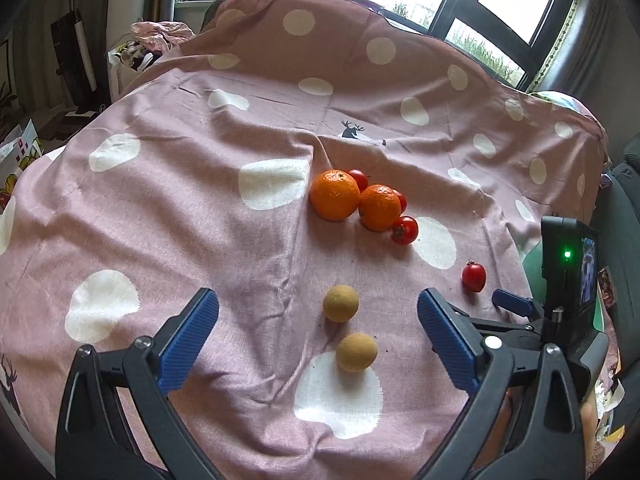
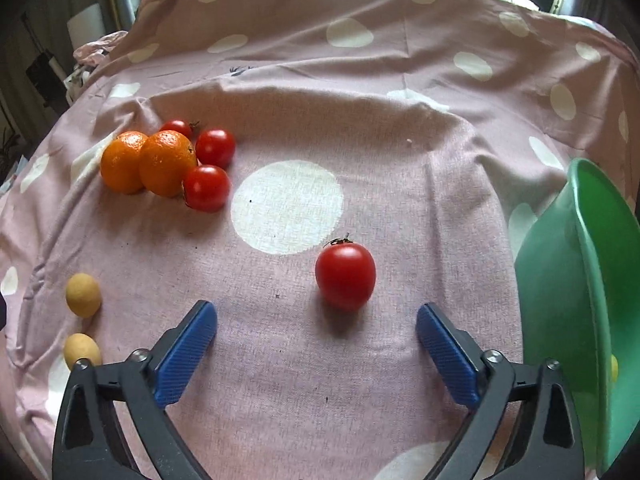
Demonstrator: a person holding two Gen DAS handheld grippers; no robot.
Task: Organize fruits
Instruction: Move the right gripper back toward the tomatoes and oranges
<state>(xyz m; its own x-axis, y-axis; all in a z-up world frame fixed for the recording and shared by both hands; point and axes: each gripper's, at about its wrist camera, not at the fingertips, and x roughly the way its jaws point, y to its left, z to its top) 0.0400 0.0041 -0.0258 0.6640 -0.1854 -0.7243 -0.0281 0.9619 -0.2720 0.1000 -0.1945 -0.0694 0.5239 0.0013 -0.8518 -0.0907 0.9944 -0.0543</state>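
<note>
Lying alone on the pink dotted cloth (image 2: 400, 152), the single tomato (image 2: 345, 276), with the small dry stem pointing up and away, almost round and so giving no real long axis to line up with. Sitting just ahead of the right gripper (image 2: 316, 326), a little toward its right finger, not yet between the blue pads (image 2: 188, 356) (both pads standing spread wide, pinching nothing). Judging from this, needing only a short push forward and down, with a small shift to the right, before closing. Standing tilted at the right edge, just beside that gripper, the green bowl (image 2: 568, 280), probably the place for the fruit. Seen from the left wrist, the same tomato lying far to the right, near the other tool, so the right hand being clearly the nearer one. Facing the left gripper (image 1: 318, 320) instead, two small tan fruits (image 1: 341, 303), one nearly between the fingers and the second (image 1: 356, 352) deeper between them, jaws also wide apart and holding nothing. Resting farther back, well apart from both tools, the two oranges (image 1: 335, 195) touching each other, with three more tomatoes (image 1: 405, 230) pressed around them.
</note>
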